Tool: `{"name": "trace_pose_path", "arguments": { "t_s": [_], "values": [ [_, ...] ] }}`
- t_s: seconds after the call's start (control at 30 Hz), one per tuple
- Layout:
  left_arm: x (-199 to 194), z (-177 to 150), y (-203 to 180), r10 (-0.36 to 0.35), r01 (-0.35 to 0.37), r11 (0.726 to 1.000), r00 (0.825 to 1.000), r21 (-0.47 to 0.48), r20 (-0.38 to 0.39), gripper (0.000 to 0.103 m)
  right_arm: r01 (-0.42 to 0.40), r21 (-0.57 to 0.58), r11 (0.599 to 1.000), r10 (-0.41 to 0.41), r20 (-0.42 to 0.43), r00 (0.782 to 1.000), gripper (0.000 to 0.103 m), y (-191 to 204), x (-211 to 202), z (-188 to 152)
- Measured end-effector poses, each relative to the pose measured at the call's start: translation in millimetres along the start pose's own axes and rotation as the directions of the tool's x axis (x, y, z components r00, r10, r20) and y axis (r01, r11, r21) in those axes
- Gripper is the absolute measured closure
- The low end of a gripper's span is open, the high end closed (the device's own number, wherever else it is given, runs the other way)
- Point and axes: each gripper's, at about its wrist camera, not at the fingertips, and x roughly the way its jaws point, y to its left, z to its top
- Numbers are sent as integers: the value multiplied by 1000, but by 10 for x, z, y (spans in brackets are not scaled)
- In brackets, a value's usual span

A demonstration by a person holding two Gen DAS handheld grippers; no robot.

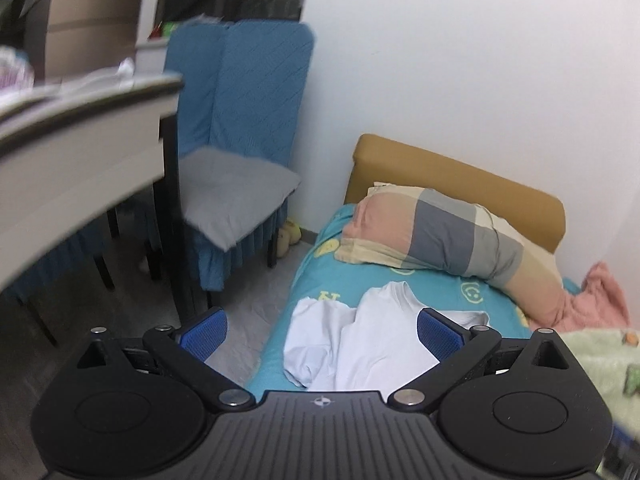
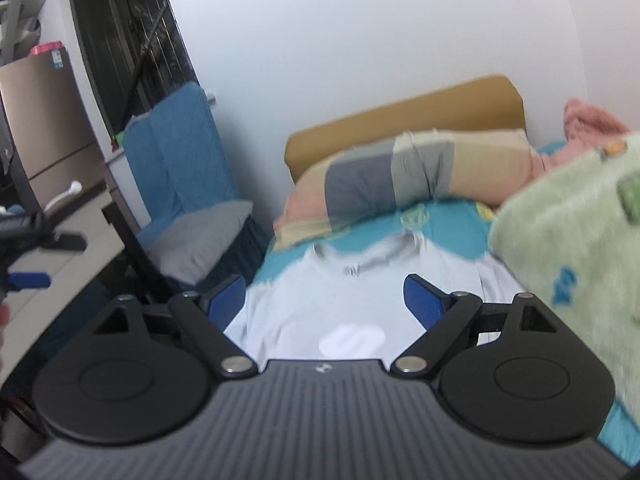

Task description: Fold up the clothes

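Note:
A pale white T-shirt (image 1: 360, 340) lies on the teal bed sheet (image 1: 432, 284), its collar toward the pillow and one sleeve folded near the bed's left edge. In the right wrist view the shirt (image 2: 320, 300) lies spread flat with a white logo (image 2: 352, 340) near the camera. My left gripper (image 1: 322, 330) is open and empty, held above the shirt's near part. My right gripper (image 2: 325, 298) is open and empty above the shirt's chest. Part of the left gripper (image 2: 28, 256) shows at the far left of the right wrist view.
A checked pillow (image 1: 440, 232) lies against a tan headboard (image 1: 460, 168). A green blanket (image 2: 568, 248) and a pink blanket (image 1: 596, 300) lie on the right of the bed. A blue-covered chair (image 1: 240, 140) and a table (image 1: 80, 152) stand left of the bed.

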Motion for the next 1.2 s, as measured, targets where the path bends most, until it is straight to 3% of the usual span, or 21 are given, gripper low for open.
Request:
{"name": "trace_pose_path", "arguments": {
  "t_s": [0.1, 0.3, 0.5, 0.63, 0.7, 0.77, 0.87, 0.93, 1.03, 1.1, 1.13, 1.2],
  "values": [
    [366, -86, 119, 14, -16, 998, 999, -54, -37, 5, -1, 29, 1000, 2, -40, 999, 15, -75, 19, -222],
    [1286, -431, 450, 11, -34, 979, 993, -201, -114, 7, 6, 204, 979, 14, -95, 995, 15, -311, 266, -653],
    [2155, -901, 817, -35, -31, 939, 982, -341, -185, 15, 33, 165, 986, -18, -93, 996, 16, -341, 674, -823],
    [2562, -1011, 813, -67, 4, 938, 983, -346, -169, 16, 43, 192, 981, -28, -84, 996, 16, -408, 966, -891],
    [2703, -990, 749, -59, 10, 951, 987, -309, -149, 19, 45, 190, 981, -30, -80, 996, 16, -443, 1068, -926],
    [2834, -965, 687, -51, 8, 960, 988, -281, -145, 31, 57, 174, 983, -44, -81, 996, 16, -507, 1160, -928],
    [3003, -922, 566, -33, -10, 971, 984, -238, -175, 60, 88, 166, 982, -76, -79, 994, 16, -591, 1258, -927],
    [3040, -881, 404, 1, -27, 989, 984, -144, -176, 88, 102, 184, 978, -90, -68, 994, 16, -650, 1279, -908],
    [3052, -827, 126, 66, -62, 998, 986, 27, -156, 99, 114, 193, 974, -105, -53, 993, 16, -707, 1275, -866],
    [2932, -859, -209, 99, -83, 972, 993, 220, -62, 100, 123, 199, 972, -118, -41, 992, 16, -739, 1245, -834],
    [2865, -879, -386, 106, -97, 943, 994, 318, -8, 100, 127, 205, 970, -123, -33, 992, 16, -764, 1222, -814],
    [2734, -967, -755, 87, -119, 858, 992, 500, 87, 100, 137, 217, 967, -136, -17, 991, 16, -821, 1171, -769]
  ]
}}
